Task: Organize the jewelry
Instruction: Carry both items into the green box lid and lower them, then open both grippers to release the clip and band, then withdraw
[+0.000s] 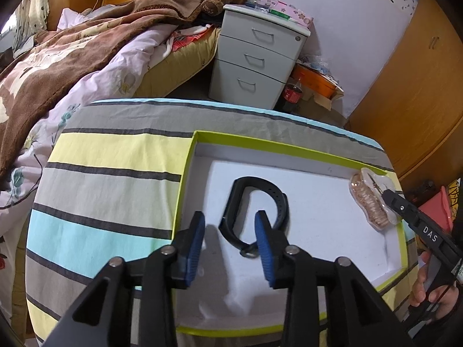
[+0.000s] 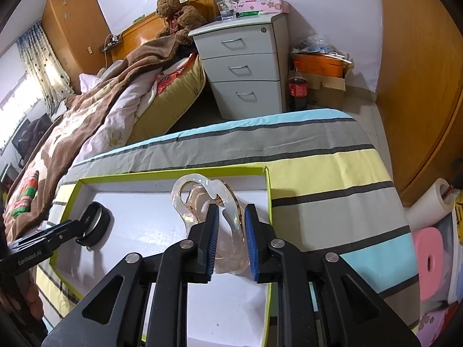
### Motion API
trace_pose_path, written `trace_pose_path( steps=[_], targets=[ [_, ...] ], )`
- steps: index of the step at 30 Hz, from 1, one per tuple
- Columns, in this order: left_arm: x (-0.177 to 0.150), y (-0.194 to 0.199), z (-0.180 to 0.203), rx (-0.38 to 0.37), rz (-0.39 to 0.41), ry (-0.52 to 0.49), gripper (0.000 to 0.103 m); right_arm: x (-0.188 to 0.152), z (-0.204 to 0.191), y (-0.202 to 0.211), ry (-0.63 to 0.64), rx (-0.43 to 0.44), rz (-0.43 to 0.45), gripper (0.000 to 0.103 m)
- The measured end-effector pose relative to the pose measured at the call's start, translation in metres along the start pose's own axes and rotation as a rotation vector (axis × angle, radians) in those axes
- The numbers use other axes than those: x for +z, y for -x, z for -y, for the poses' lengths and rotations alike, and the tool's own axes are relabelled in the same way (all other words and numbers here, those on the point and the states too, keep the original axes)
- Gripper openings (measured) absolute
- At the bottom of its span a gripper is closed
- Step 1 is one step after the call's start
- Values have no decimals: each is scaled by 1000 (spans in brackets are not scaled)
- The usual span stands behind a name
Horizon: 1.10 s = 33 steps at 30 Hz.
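A black wristband [image 1: 254,202] lies in the white box with a lime rim [image 1: 260,141] on the striped table. My left gripper [image 1: 230,248] is open, its blue pads on either side of the band's near end. The band also shows in the right wrist view [image 2: 94,225]. A clear, amber-tinted bracelet [image 2: 208,202] stands near the box's right wall [image 2: 268,190]. My right gripper [image 2: 230,240] is closed around its near side; it also shows in the left wrist view [image 1: 369,199].
The striped cloth [image 1: 110,173] covers the table around the box. Behind it are a bed with a brown blanket [image 1: 72,52], a grey drawer unit [image 1: 254,55], a cola bottle [image 2: 298,89] and a wooden wardrobe [image 2: 419,72].
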<state>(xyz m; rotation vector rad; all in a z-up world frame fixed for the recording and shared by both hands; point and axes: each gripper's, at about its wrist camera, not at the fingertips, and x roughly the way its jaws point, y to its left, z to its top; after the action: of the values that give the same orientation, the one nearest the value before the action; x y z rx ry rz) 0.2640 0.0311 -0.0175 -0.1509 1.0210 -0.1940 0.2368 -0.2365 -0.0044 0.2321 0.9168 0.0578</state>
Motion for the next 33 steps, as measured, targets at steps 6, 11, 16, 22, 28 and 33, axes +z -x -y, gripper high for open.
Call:
trace_pose_path(
  steps=[6,11,16,22,28,33],
  targets=[
    [-2,12,3,2,15,-8,52,-2,1,11,-16,16,24,32],
    [-9,29,5,0,37,-11,53,-6,-1,28,-9,31,46,32],
    [-23,51,7,-6,65,-23,56,-16,-1,49,1,46,73,33],
    [-45,77,5,-16,88,-25,58,-32,-2,74,29,51,100,33],
    [-69,96,2,-23,104,-35,59,-56,4,95,19,69,113,33],
    [-91,107,-2,-45,111,-31,59,-74,6,105,17,70,107,33]
  ],
)
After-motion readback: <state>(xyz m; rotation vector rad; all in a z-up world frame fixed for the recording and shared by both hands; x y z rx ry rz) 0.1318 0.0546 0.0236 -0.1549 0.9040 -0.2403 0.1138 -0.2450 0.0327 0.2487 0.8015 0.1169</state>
